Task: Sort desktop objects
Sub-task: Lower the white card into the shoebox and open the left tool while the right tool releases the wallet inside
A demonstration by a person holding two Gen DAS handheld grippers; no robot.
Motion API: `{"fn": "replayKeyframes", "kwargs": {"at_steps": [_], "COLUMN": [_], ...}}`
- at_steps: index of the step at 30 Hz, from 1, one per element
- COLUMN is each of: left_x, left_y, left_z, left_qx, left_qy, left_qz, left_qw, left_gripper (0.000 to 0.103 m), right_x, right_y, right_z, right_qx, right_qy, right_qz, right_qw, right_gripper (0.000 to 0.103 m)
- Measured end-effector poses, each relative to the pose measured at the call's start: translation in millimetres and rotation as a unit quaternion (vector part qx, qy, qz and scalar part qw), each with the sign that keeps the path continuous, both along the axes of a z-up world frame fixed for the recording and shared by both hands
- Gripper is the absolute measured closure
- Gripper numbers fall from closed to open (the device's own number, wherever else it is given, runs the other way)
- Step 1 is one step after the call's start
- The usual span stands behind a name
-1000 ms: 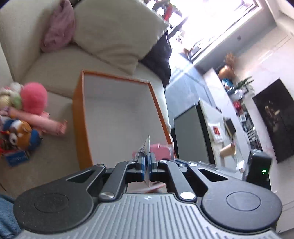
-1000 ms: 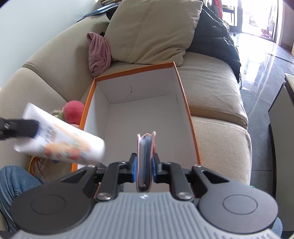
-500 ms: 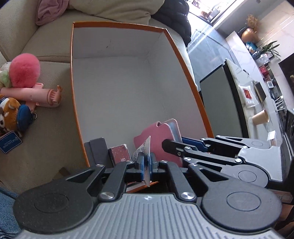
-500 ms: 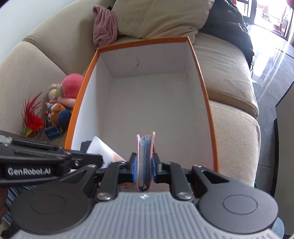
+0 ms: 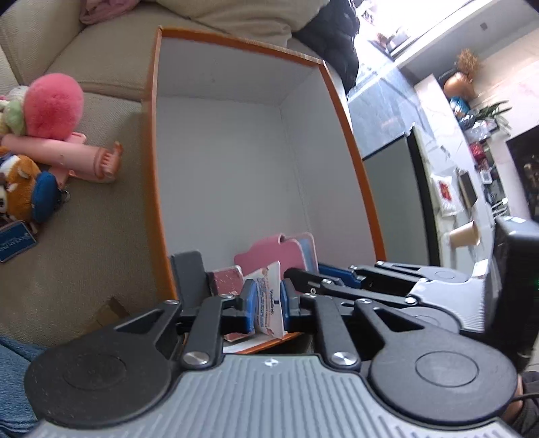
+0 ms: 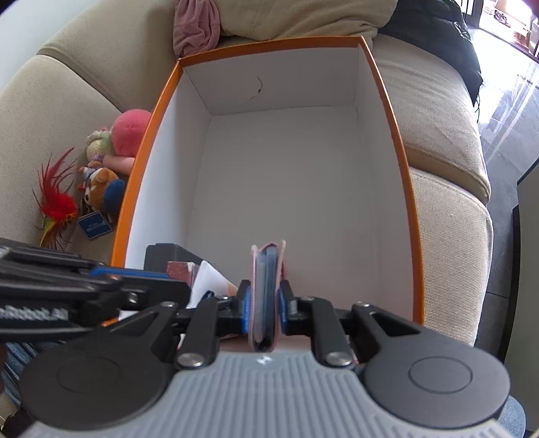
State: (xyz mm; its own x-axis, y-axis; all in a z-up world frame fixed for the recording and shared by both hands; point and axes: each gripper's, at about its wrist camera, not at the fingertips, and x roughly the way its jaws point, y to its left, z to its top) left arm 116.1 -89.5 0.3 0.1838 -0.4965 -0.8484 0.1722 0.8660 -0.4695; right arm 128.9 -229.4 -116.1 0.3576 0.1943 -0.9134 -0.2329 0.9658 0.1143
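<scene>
An orange box [image 5: 153, 134] with a white inside stands on the sofa. My left gripper [image 5: 267, 296] hangs over its near corner, jaws opening. A white printed packet [image 5: 269, 294] stands loosely between the blue pads, turned so its face shows. My right gripper [image 6: 266, 296] is shut on a pink wallet [image 6: 266, 269] with blue inside, held upright over the box's [image 6: 397, 134] near end. In the left wrist view the wallet [image 5: 269, 251] and the right gripper [image 5: 305, 271] show just right of the packet. A black block [image 5: 188, 269] and a dark red item [image 5: 227, 279] lie in the near left corner.
Plush toys [image 5: 50, 104] and a red feather toy [image 6: 55, 198] lie on the sofa left of the box. A pink cloth [image 6: 198, 27], a beige cushion [image 6: 303, 13] and a black coat [image 6: 438, 30] sit behind it. A low table with a paper cup [image 5: 466, 232] stands to the right.
Both grippers have come down toward the box's near end. The left jaws have widened and the packet, earlier pinched edge-on, now shows its face. The right grip is unchanged.
</scene>
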Motion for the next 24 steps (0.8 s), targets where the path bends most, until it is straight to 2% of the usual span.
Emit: {"fn": "replayKeyframes", "kwargs": {"at_steps": [5, 9, 12, 16, 18, 21, 24], "left_x": [0, -1, -3, -7, -8, -12, -16], "left_y": [29, 55, 60, 71, 76, 83, 90], "left_z": [16, 21, 17, 7, 1, -5, -5], "left_qx": [0.005, 0.014, 0.019, 0.027, 0.033, 0.042, 0.057], "left_qy": [-0.033, -0.043, -0.041, -0.028, -0.019, -0.012, -0.016], "left_qz": [0.035, 0.058, 0.067, 0.074, 0.079, 0.081, 0.087], "left_qw": [0.9988, 0.9973, 0.9967, 0.9965, 0.9962, 0.9957, 0.9945], "left_gripper": [0.087, 0.086, 0.085, 0.083, 0.082, 0.082, 0.082], "right_x": [3, 6, 9, 9, 9, 7, -5], "right_y": [8, 11, 7, 4, 3, 3, 10], "right_z": [0, 1, 2, 6, 7, 11, 27], "right_qx": [0.006, 0.001, 0.012, 0.009, 0.008, 0.002, -0.01], "right_qy": [0.01, 0.014, 0.019, 0.009, 0.006, -0.007, -0.056], "right_qz": [0.003, -0.005, -0.021, -0.032, -0.036, -0.041, -0.029], "right_qw": [1.0, 1.0, 1.0, 0.999, 0.999, 0.999, 0.998], "right_gripper": [0.083, 0.079, 0.077, 0.064, 0.064, 0.062, 0.062]}}
